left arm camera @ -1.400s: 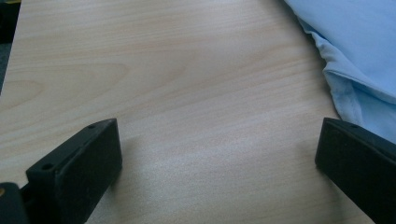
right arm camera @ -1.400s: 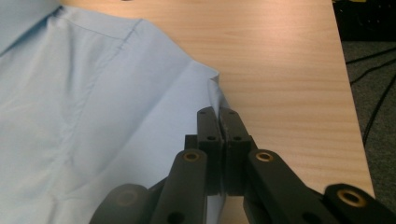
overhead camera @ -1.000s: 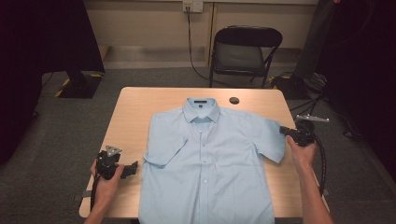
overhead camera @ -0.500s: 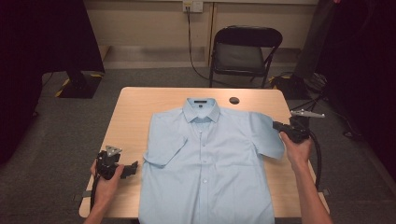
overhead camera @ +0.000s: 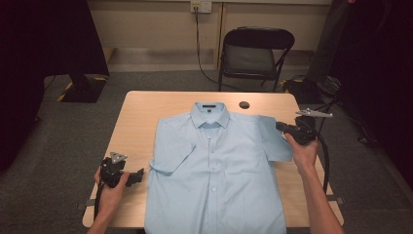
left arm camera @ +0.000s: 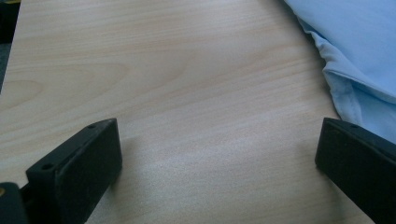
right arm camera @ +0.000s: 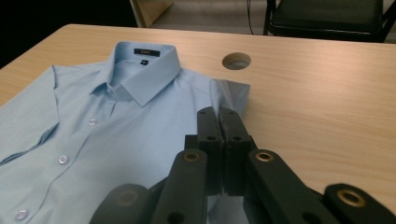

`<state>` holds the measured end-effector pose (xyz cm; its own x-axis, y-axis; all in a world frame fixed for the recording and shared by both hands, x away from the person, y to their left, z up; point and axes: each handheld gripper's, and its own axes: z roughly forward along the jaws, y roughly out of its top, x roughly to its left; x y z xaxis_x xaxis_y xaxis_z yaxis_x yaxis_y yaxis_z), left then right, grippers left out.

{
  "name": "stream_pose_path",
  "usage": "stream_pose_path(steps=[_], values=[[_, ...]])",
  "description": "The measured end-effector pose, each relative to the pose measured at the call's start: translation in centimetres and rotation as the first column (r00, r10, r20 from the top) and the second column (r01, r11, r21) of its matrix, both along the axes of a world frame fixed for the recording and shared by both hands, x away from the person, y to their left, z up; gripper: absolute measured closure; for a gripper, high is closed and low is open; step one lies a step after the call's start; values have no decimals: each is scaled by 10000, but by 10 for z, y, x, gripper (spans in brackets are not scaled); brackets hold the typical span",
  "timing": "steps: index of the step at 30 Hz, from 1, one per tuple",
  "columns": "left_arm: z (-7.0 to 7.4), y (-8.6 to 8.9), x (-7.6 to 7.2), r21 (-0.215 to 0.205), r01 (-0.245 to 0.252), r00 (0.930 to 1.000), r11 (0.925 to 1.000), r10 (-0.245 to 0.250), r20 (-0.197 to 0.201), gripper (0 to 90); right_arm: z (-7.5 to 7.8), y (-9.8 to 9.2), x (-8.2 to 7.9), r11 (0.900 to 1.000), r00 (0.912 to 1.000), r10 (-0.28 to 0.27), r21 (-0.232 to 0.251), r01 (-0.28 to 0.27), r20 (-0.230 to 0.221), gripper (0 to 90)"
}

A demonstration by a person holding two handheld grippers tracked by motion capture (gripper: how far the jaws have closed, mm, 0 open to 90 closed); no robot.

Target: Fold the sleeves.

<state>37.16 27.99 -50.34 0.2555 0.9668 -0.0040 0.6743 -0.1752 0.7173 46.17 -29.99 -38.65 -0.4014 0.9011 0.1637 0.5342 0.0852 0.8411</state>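
Lying buttoned and face up across the middle of the high view, the light blue shirt [overhead camera: 214,165] is what we are working on; its collar [overhead camera: 211,108] points toward the top of the frame and its hem reaches the bottom edge of the table [overhead camera: 146,112]. The sleeve at the right of the frame [overhead camera: 275,139] is lifted off the wood and drawn toward the centre, its edge caught in our right gripper [overhead camera: 282,127]. In the right gripper view the two black jaws stand pressed together just below the middle of the frame, and the pale fabric of that sleeve [right arm camera: 231,95] rises from between them, so we read the right gripper [right arm camera: 218,116] as clamped on the sleeve. The other sleeve [overhead camera: 170,151], left of centre in the high view, lies flat with its cuff folded slightly under.

Our left gripper [overhead camera: 139,176] sits at the lower left of the high view, just beside that sleeve and apart from it. In the left gripper view its jaws stand wide apart at the bottom corners with bare wood between them, holding nothing [left arm camera: 215,163]; the shirt's edge [left arm camera: 355,74] shows at the right of that frame.

Beyond the collar there is a round hole [overhead camera: 244,105] in the tabletop, and behind the table stands a dark folding chair [overhead camera: 255,51].
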Motion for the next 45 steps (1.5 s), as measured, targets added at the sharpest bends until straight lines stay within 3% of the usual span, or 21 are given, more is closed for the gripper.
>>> stream_pose_path(steps=[14,19,34,45], values=[[0,0,0,-4,-2,10000,10000,2,1,0,7,39,10,9961,9964,852,224,-853,44,887],[0,0,0,-3,32,10000,10000,-32,0,0,3,53,13,9938,9941,1080,260,-1077,-77,887],[0,1,0,9,72,10000,10000,-72,-7,0,-30,94,19,9813,9801,1908,353,-1890,-549,887],[0,1,0,6,97,10000,10000,-97,-5,0,-65,115,22,9741,9659,2253,107,-2258,-1279,886]])
